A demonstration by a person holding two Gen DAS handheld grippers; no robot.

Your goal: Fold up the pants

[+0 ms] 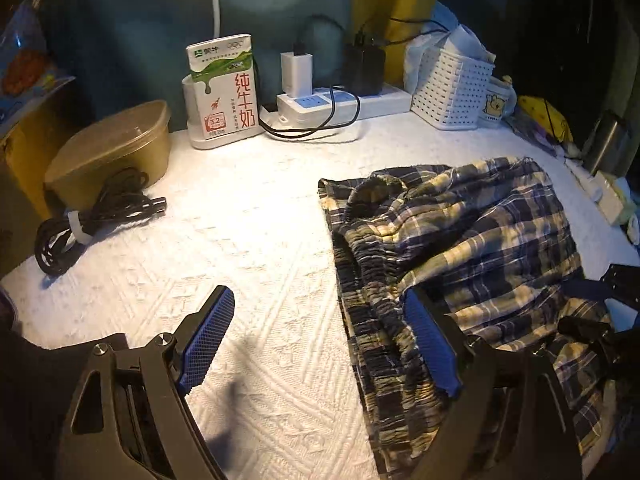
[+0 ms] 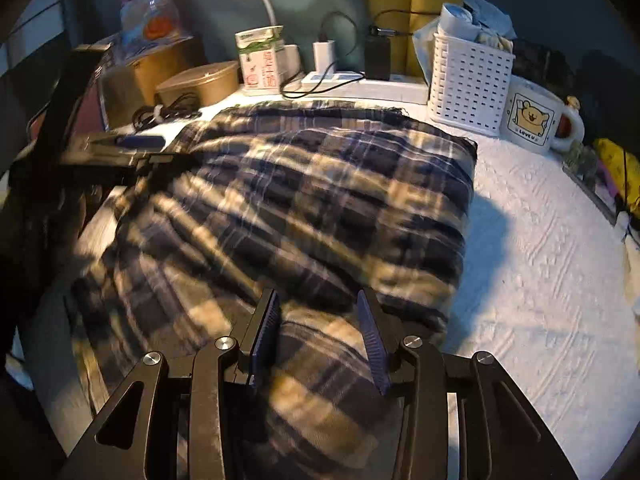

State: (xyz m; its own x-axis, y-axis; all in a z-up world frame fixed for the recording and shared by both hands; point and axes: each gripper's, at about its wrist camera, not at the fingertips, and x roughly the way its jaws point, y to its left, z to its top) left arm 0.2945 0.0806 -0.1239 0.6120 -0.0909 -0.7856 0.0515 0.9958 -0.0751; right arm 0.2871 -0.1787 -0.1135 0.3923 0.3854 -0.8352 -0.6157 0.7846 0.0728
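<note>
Left wrist view: left gripper [image 1: 320, 332] at bottom centre, blue-padded jaws spread wide, nothing clamped; one finger over bare white textured tablecloth [image 1: 248, 240], the other over the gathered waistband of the crumpled navy-and-cream plaid pants [image 1: 480, 232] filling the right half of the frame. Behind, along the upper edge: green-and-white milk carton [image 1: 222, 88], white power strip [image 1: 344, 104] with chargers plugged in, white perforated plastic basket [image 1: 452, 88]. At left, gold oval lidded container [image 1: 112, 148] with bundled black cable [image 1: 96, 216] just in front.

Right wrist view: right gripper [image 2: 318, 320] at bottom centre, jaws partly closed with a raised fold of plaid cloth bulging between the pads; motion blur, so cannot tell whether pinched firmly. Pants spread across frame centre. At right, white bear-printed mug [image 2: 536, 120] beside the basket.
</note>
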